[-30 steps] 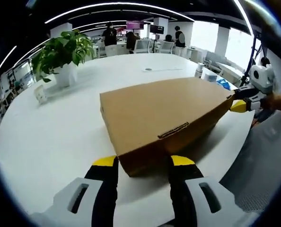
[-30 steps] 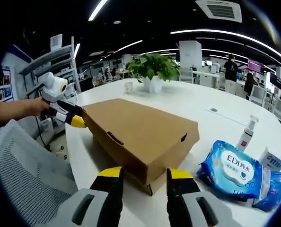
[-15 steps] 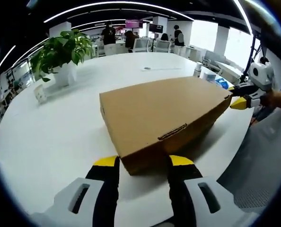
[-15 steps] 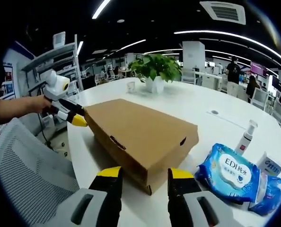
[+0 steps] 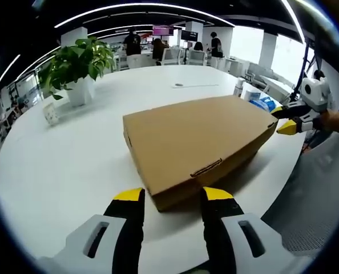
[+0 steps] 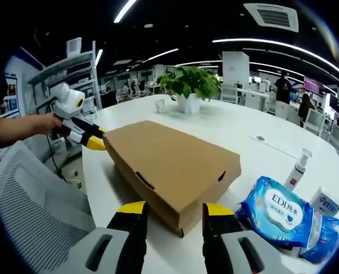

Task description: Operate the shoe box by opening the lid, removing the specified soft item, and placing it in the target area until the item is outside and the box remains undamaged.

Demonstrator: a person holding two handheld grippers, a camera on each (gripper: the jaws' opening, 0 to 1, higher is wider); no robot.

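Closed box (image 5: 198, 142) lying flat on white table (image 5: 61, 165). Left gripper (image 5: 168, 195) and right gripper (image 6: 172, 208) hovering at opposite box corners, jaws wide, gripping nothing. Wipes pack (image 6: 275, 208) sitting beside box.

The blue wipes pack (image 6: 277, 212) on the table carries a white label with "EDI" in blue letters and some Chinese characters beside it. The small white box (image 6: 328, 202) behind it has blue print, too small to read.
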